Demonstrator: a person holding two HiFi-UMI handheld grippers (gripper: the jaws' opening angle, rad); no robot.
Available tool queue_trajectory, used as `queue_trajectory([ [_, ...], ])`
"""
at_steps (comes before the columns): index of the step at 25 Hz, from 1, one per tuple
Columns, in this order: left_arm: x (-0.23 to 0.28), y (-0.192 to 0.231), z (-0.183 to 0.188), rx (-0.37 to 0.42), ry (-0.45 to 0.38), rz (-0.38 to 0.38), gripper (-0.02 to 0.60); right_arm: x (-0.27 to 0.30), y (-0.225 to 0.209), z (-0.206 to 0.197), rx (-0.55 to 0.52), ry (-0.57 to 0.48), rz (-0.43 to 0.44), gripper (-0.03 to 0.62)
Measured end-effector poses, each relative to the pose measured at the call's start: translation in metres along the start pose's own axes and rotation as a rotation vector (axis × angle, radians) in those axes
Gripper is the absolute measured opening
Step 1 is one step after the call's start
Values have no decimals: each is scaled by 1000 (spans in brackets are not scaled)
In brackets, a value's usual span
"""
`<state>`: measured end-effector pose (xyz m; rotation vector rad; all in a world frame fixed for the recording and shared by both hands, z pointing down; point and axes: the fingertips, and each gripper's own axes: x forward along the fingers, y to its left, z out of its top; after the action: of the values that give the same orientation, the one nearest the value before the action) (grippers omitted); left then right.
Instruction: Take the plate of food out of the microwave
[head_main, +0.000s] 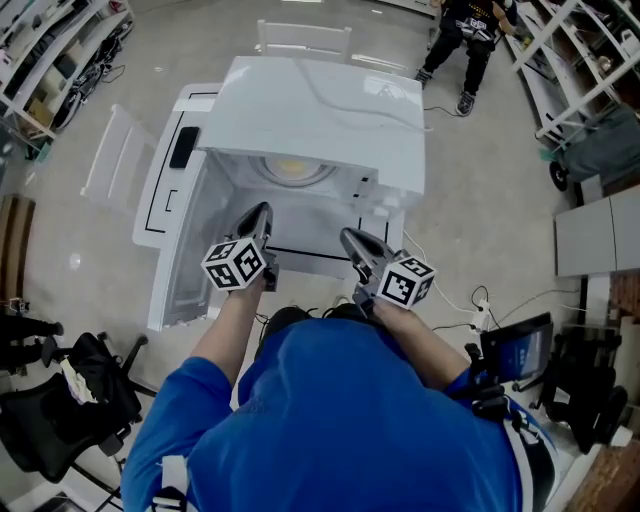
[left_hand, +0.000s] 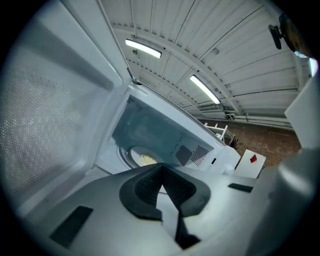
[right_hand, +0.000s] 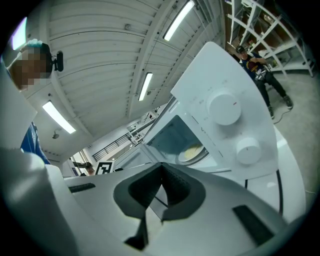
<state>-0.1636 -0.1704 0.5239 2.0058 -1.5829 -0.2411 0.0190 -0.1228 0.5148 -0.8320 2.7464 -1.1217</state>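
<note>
plate (head_main: 293, 170) sat far back in microwave (head_main: 330, 100) | left gripper (head_main: 261, 210) was nearer than right gripper (head_main: 350, 238) | both were closed, empty

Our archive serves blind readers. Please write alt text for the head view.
A white microwave stands open with a plate of yellow food inside. A person in blue holds the left gripper and right gripper, both shut and empty, at its opening.
</note>
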Motion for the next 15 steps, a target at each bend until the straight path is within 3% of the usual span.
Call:
queue_trajectory([
  [15,52,25,-17,-7,85,27,8,6,-19,4,0,-26,-40,-8],
])
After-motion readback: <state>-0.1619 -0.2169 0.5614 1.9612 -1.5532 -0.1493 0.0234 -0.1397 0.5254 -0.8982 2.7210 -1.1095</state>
